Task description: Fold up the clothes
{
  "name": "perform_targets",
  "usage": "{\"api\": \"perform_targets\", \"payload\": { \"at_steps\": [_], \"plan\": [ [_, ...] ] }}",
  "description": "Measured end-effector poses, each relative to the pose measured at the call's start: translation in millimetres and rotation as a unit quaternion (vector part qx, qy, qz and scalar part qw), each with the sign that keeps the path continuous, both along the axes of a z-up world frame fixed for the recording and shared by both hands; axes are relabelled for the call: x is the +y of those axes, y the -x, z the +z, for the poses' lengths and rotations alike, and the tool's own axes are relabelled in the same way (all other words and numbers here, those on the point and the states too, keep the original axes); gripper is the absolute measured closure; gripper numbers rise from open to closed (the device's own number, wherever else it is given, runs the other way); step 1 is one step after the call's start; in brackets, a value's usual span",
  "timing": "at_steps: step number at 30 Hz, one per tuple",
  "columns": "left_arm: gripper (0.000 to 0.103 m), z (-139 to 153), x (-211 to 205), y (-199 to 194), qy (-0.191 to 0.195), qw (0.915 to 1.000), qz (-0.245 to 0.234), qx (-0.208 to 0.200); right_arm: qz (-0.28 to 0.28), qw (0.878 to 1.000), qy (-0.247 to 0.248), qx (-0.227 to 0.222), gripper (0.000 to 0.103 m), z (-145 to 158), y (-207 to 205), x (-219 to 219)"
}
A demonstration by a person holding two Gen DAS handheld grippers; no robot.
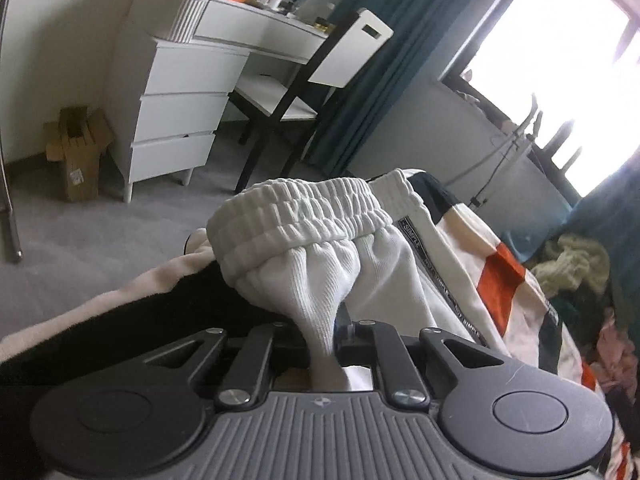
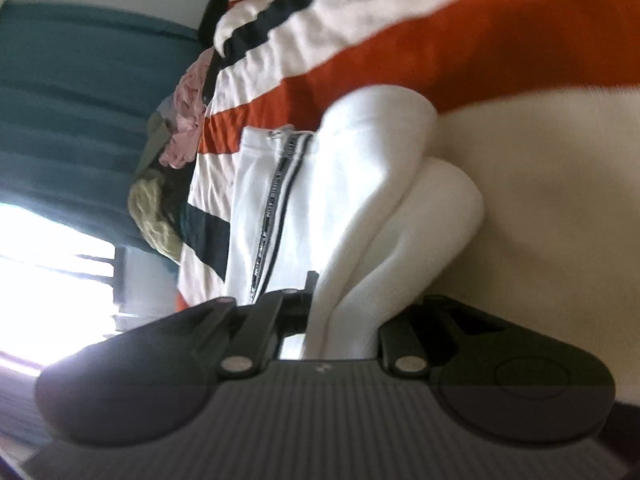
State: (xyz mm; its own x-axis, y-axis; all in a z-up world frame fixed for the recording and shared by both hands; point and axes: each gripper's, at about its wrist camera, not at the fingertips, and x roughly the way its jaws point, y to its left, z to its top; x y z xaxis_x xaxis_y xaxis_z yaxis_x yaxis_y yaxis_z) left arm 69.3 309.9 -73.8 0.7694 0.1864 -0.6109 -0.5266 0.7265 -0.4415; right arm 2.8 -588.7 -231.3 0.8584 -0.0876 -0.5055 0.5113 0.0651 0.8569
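Note:
White sweatpants (image 1: 320, 248) with a ribbed elastic waistband and a black lettered side stripe lie bunched over a striped bedspread. My left gripper (image 1: 324, 340) is shut on a pinch of white fabric just below the waistband. In the right wrist view, which is tilted sideways, the same sweatpants (image 2: 352, 184) stretch away with the side stripe and a zipper showing. There my right gripper (image 2: 344, 320) is shut on a thick fold of the white cloth. The fingertips of both grippers are buried in fabric.
The bedspread (image 2: 440, 52) has orange, navy and white stripes. A heap of other clothes (image 1: 576, 264) sits at its far side by teal curtains. Beyond the bed are grey carpet, a white dresser (image 1: 176, 112), a chair (image 1: 304, 92), a cardboard box (image 1: 76, 148) and a bright window.

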Motion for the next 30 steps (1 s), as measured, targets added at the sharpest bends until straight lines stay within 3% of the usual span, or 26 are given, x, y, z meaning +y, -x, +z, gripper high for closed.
{"api": "perform_targets", "payload": {
  "at_steps": [2,5,10,15,20,22,25,30],
  "plan": [
    [0.087,2.4,-6.5,0.1,-0.008,0.9999,-0.005,0.009,-0.009,1.0,-0.011,0.002,0.055,-4.9,3.3,-1.2],
    [0.075,11.8,-15.2,3.4,-0.044,0.9986,0.001,0.031,-0.012,0.999,-0.02,-0.03,0.04,-9.5,4.7,-0.6],
    [0.067,34.0,-36.8,17.2,-0.092,0.995,0.008,0.036,-0.014,0.998,-0.016,-0.054,0.037,-10.4,-2.0,-0.2],
    [0.06,65.8,-67.2,40.7,-0.13,0.9915,-0.006,-0.01,-0.016,0.997,-0.013,-0.079,0.036,-11.3,-8.8,0.1],
    [0.051,84.7,-110.8,44.4,-0.175,0.9815,-0.061,-0.047,-0.029,0.993,-0.031,-0.113,0.036,-12.9,-7.5,-7.9],
    [0.047,84.7,-126.2,39.5,-0.187,0.9772,-0.085,-0.053,-0.041,0.993,-0.018,-0.108,0.036,-7.7,-4.2,-12.6],
    [0.046,81.1,-146.4,28.2,-0.189,0.9741,-0.112,-0.054,-0.057,0.993,0.029,-0.098,0.036,8.4,2.2,-16.5],
    [0.041,66.2,-198.7,3.8,-0.194,0.9626,-0.183,-0.048,-0.041,0.994,0.002,-0.105,0.036,-0.8,-1.3,-21.1]
  ]
}}
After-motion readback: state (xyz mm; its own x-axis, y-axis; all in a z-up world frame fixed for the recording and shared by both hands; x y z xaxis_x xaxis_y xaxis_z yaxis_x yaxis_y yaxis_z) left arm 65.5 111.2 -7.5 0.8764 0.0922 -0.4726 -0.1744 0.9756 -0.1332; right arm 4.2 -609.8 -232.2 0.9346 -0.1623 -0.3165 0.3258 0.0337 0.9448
